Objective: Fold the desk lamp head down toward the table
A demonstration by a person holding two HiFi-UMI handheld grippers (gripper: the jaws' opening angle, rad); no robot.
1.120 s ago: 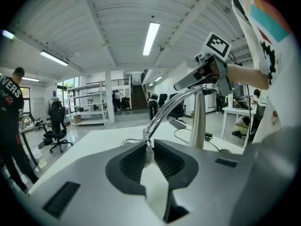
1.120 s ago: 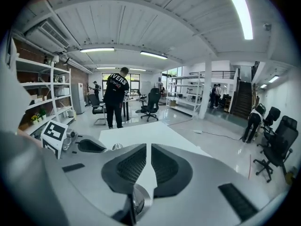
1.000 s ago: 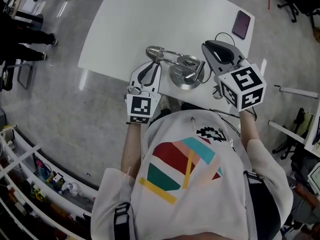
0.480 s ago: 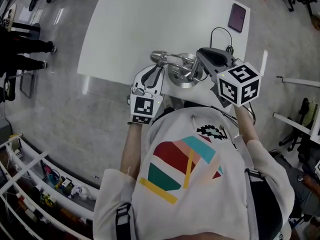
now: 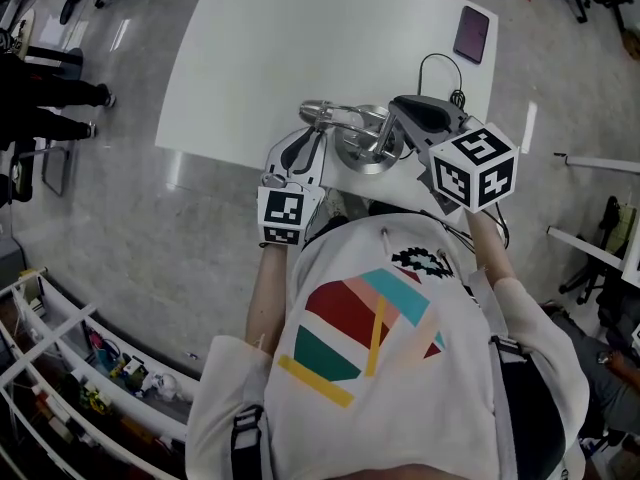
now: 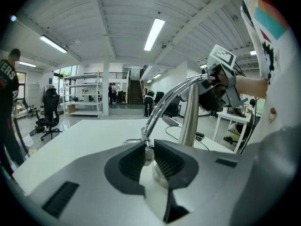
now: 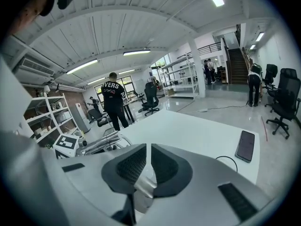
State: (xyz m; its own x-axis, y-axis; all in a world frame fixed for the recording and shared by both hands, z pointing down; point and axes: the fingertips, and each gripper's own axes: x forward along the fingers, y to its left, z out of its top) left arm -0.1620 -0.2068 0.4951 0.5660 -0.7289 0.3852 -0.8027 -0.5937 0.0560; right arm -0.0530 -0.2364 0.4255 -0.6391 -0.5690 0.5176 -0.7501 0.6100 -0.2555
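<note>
- Chrome desk lamp (image 5: 366, 154) stands at the near edge of the white table (image 5: 300, 38); its slim head (image 5: 318, 111) looks nearly down to the table.
- Left gripper (image 6: 148, 153) clamps the slim head; right gripper (image 7: 146, 167) pinches the curved arm (image 6: 169, 96).
- Remaining, likely: final lowering, then release.

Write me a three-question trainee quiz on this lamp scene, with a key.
1. True or false: the phone lies on the floor.
2. The left gripper is shut on: A) the phone, B) the desk lamp, C) nothing.
3. Fill in: the desk lamp stands on the white ____.
Key: 1 false; 2 B; 3 table.
</note>
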